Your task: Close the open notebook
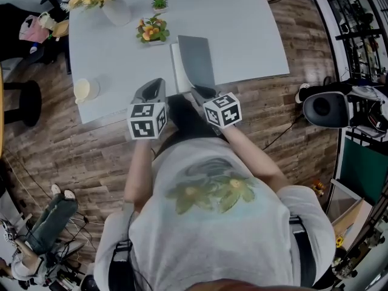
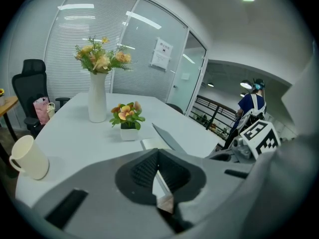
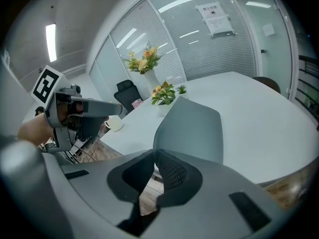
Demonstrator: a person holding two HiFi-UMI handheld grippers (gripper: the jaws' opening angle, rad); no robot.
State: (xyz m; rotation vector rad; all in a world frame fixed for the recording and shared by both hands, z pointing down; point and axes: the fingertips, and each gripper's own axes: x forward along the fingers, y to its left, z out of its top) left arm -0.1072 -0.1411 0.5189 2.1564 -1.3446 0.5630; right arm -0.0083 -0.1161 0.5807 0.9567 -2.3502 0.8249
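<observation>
- The grey-covered notebook [image 1: 196, 58] lies open at the near edge of the white rectangular table [image 1: 248, 35], about midway along that edge.
- Its grey cover [image 3: 192, 126] is raised off the table at a steep tilt. The white pages [image 1: 176, 68] lie flat on the table on the cover's left side.
- The right gripper [image 3: 154, 154] is at the table's near edge, with its jaws closed together on the cover's lower edge. In the right gripper view the cover rises straight out from between the jaw tips.
- The left gripper [image 2: 158, 152] is held over the same near edge, further toward the table's left end. Its jaw tips meet and nothing is between them. Whether it touches the tabletop cannot be told.
- A small white pot of orange flowers [image 1: 153, 30] stands further in on the table, toward its far side.
- A tiny green plant [image 1: 159, 3] sits at the table's far edge.
- A tall white vase of yellow and orange flowers [image 2: 97, 99] stands at the table's far left corner.
- A cream mug [image 2: 29, 157] stands at the table's near left corner.
- A black office chair [image 2: 31, 81] is beyond the table's left end, and a wood-plank floor [image 1: 79, 150] lies under and around the table.
- In the left gripper view a person in blue [image 2: 251, 104] stands well beyond the table's right end.
</observation>
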